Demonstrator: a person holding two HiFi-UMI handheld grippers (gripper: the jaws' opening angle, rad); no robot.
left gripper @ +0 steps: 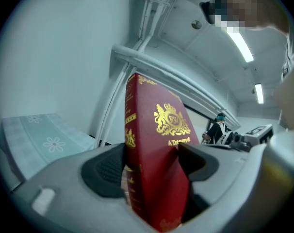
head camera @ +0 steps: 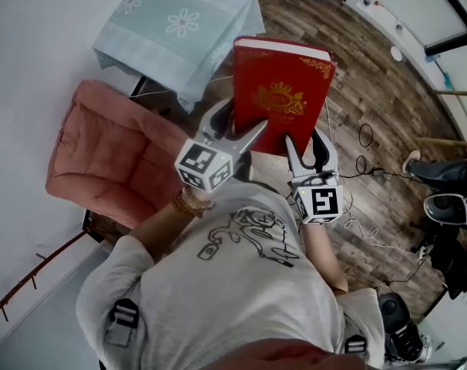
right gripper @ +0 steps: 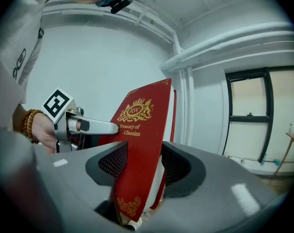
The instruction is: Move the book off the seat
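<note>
The red book (head camera: 283,95) is not on the pink seat (head camera: 114,160) now. It is up in the air in front of the person, off to the side of the seat, over the wooden floor (head camera: 372,91) and near the corner of the table with the light blue flower cloth (head camera: 172,29). Both grippers hold it by the edge nearest the person, one at each corner. The left gripper (head camera: 233,126) is clamped on the corner by the spine. In the left gripper view the book (left gripper: 156,154) stands between its two dark pads (left gripper: 106,171), with the gold bands of the spine facing us. The right gripper (head camera: 309,154) squeezes the other corner, where the pages open. In the right gripper view the book (right gripper: 142,144) sits tight between the pads (right gripper: 113,161), and some white page edges peek out at the bottom. I think two grips are used because the book is big and looks heavy, so one grip alone could let it tip or twist. Holding the near edge leaves the gold picture on the cover facing up, and the far end sticks out free. The lifting part looks done. What is left, I think, is to find a spot and put the book down gently.
</note>
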